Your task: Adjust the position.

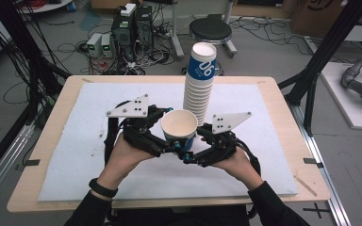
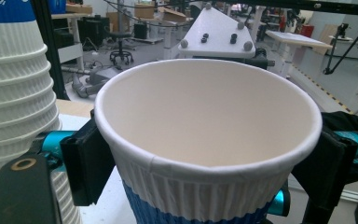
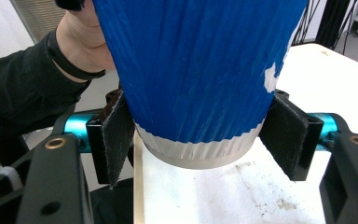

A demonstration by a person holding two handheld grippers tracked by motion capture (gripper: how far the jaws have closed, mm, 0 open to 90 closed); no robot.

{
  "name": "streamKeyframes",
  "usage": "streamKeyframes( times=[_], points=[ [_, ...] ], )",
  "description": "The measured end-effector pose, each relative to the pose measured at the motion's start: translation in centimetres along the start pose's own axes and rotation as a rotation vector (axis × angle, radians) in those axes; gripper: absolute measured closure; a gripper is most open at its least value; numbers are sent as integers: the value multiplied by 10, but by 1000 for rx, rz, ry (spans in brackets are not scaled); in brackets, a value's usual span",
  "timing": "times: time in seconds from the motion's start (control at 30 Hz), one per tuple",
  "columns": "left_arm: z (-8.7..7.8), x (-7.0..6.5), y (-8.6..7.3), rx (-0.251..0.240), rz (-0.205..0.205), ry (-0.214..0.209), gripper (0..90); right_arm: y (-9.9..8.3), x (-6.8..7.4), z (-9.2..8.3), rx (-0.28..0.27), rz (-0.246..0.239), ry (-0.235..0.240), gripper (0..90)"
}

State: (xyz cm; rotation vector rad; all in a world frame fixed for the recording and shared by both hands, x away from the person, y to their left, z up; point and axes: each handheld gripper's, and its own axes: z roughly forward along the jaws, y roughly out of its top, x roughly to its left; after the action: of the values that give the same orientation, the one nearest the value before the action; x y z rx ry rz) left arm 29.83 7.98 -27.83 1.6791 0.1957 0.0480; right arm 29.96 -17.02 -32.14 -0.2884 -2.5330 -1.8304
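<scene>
A paper cup [image 1: 179,123], white and ribbed at the top and blue lower down, stands upright and empty in front of the tall cup stack [image 1: 199,84]. My left gripper [image 1: 172,142] comes in from the left and is shut on the cup [image 2: 205,116] just under its rim, a black pad [image 2: 87,161] pressing on each side. My right gripper [image 1: 192,155] comes in from the right and is shut on the same cup [image 3: 191,70] near its white base, with pads [image 3: 117,135] tight against both sides.
The stack of nested cups [image 2: 14,93] rises just behind the held cup, close to the left gripper. A white foam mat [image 1: 89,160] covers the wooden table [image 1: 47,188]. On the floor beyond are a black stool [image 1: 210,30], cables and boxes.
</scene>
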Motion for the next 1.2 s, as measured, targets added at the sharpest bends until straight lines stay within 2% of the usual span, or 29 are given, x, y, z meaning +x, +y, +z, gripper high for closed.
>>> streamKeyframes(
  times=[0.33,0.53,0.67,0.9,1.03,1.1,1.2],
  points=[
    [-1,0,0,3,10,-3,200,0,0,1,3,-16,-8,290],
    [-4,2,0,13,15,7,204,0,-2,-1,-3,1,-18,223],
    [-7,3,-1,18,15,22,204,-1,-5,-4,-1,-1,-18,211],
    [-12,4,-1,36,20,39,205,-1,-12,-15,7,-8,-49,207],
    [-16,5,-2,48,25,66,205,-2,-14,-24,6,-13,-74,206],
    [-19,7,-2,70,36,87,205,-3,-16,-30,5,-16,-93,206],
    [-25,9,-3,65,29,94,206,-4,-18,-39,-3,-10,-117,205]
  ],
)
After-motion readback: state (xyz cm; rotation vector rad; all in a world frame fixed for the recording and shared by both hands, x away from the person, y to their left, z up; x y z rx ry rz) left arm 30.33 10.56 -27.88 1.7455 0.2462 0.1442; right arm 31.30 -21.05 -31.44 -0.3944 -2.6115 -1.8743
